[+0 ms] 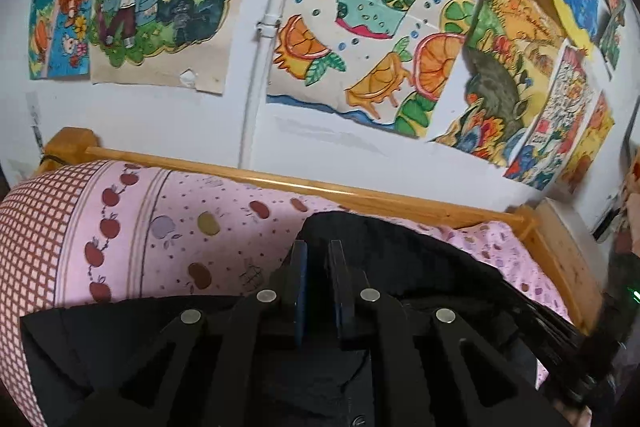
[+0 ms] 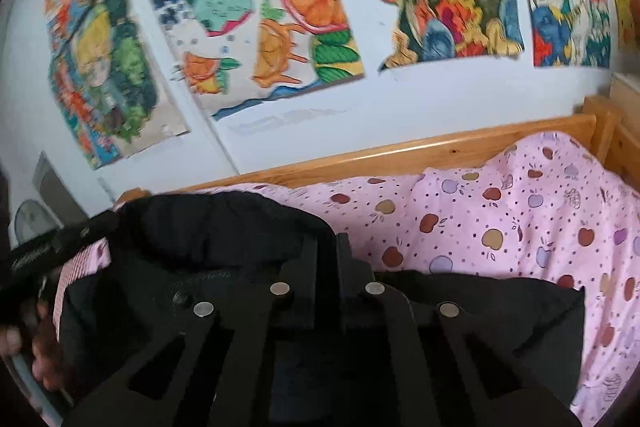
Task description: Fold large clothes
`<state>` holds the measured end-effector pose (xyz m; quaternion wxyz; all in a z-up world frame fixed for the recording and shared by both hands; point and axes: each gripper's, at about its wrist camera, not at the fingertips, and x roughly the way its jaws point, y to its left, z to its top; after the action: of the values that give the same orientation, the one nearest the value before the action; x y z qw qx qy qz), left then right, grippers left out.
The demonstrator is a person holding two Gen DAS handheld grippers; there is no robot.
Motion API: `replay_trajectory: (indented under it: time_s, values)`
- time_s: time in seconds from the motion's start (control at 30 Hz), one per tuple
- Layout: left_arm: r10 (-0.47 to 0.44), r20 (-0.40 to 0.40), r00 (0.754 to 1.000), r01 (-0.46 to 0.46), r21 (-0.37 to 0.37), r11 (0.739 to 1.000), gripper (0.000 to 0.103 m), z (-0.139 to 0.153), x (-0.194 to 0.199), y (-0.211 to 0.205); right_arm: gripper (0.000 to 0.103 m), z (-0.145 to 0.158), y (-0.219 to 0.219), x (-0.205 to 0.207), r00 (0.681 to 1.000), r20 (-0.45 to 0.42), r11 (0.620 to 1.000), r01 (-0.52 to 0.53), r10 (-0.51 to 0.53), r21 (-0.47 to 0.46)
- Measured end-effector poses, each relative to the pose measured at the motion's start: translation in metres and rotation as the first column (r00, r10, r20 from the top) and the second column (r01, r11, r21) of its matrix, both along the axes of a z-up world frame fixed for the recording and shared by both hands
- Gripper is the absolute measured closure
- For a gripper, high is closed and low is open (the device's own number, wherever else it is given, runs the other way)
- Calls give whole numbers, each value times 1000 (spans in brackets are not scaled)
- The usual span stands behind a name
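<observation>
Black garment (image 1: 420, 259) lay on the bed (image 1: 168, 227), left gripper (image 1: 318, 259) and right gripper (image 2: 327, 251) nearly together, grip unclear; mid-fold, next lay the lifted edge flat.

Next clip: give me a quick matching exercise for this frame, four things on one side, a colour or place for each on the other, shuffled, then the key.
Things:
1. garment
2. bedsheet
3. bed rail
4. drawings

Descriptions:
A. pale wood, running along the wall
B. black, lying on the bed
C. taped to the white wall
D. pink with an apple print

Pairs: 1-B, 2-D, 3-A, 4-C
</observation>
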<state>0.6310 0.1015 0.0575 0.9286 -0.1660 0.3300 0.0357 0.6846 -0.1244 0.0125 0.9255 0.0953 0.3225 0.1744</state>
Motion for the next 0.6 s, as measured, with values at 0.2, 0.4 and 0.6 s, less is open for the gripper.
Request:
replay_trajectory:
  time_s: [0.2, 0.4, 0.6]
  values:
    - [-4, 21, 1000, 6, -61, 998, 93, 2, -11, 2, 97, 14, -6, -37, 997, 54, 999, -45, 47, -28]
    - [-56, 74, 996, 56, -1, 998, 97, 9, -47, 0, 98, 21, -20, -72, 992, 97, 996, -77, 81, -36]
    - [-102, 101, 990, 92, 98, 991, 98, 9, -111, -8, 99, 20, -40, -119, 984, 139, 993, -107, 114, -56]
